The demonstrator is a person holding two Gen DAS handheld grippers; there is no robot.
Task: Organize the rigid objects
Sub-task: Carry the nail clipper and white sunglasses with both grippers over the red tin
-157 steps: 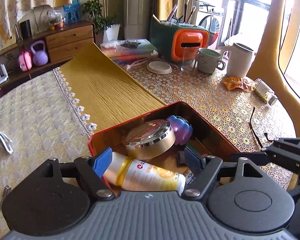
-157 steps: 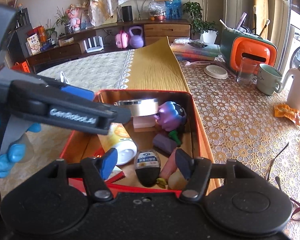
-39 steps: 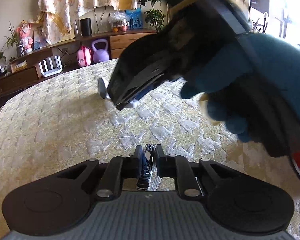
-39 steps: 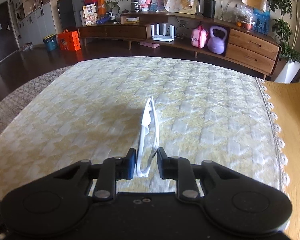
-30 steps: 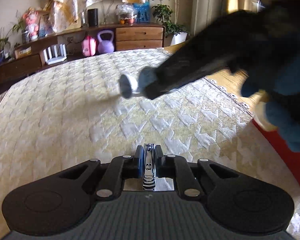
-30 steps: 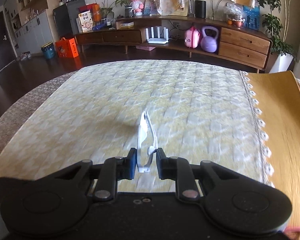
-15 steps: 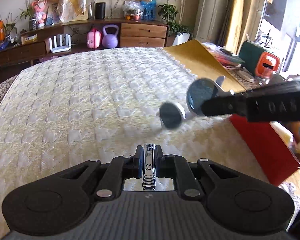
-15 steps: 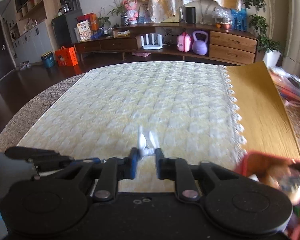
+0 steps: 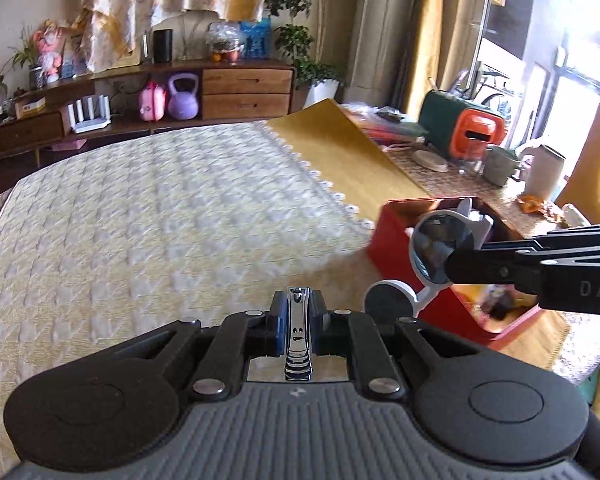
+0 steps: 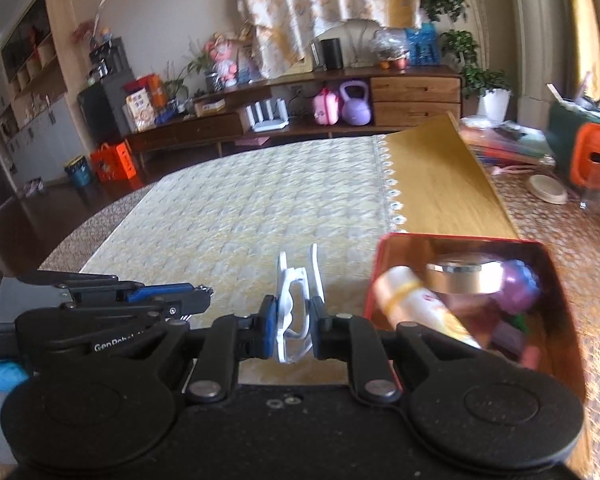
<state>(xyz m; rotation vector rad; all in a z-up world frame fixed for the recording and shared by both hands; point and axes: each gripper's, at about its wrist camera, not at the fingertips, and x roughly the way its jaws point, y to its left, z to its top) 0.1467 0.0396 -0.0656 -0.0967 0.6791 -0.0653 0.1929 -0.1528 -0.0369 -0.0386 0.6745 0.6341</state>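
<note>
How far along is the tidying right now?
Done: the red box already holds a bottle, a round tin and a purple toy. In hand: the left gripper clamps a nail clipper, the right gripper white sunglasses. Left: both still need dropping into the box.

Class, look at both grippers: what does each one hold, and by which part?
The left gripper pinches a metal nail clipper across its sides. The right gripper clamps white-framed sunglasses, folded, near the frame's middle.

Wooden sideboard [image 10: 380, 92] — floral curtain [image 10: 320, 4], bright window [image 9: 572, 72], houseplants [image 9: 300, 44]
</note>
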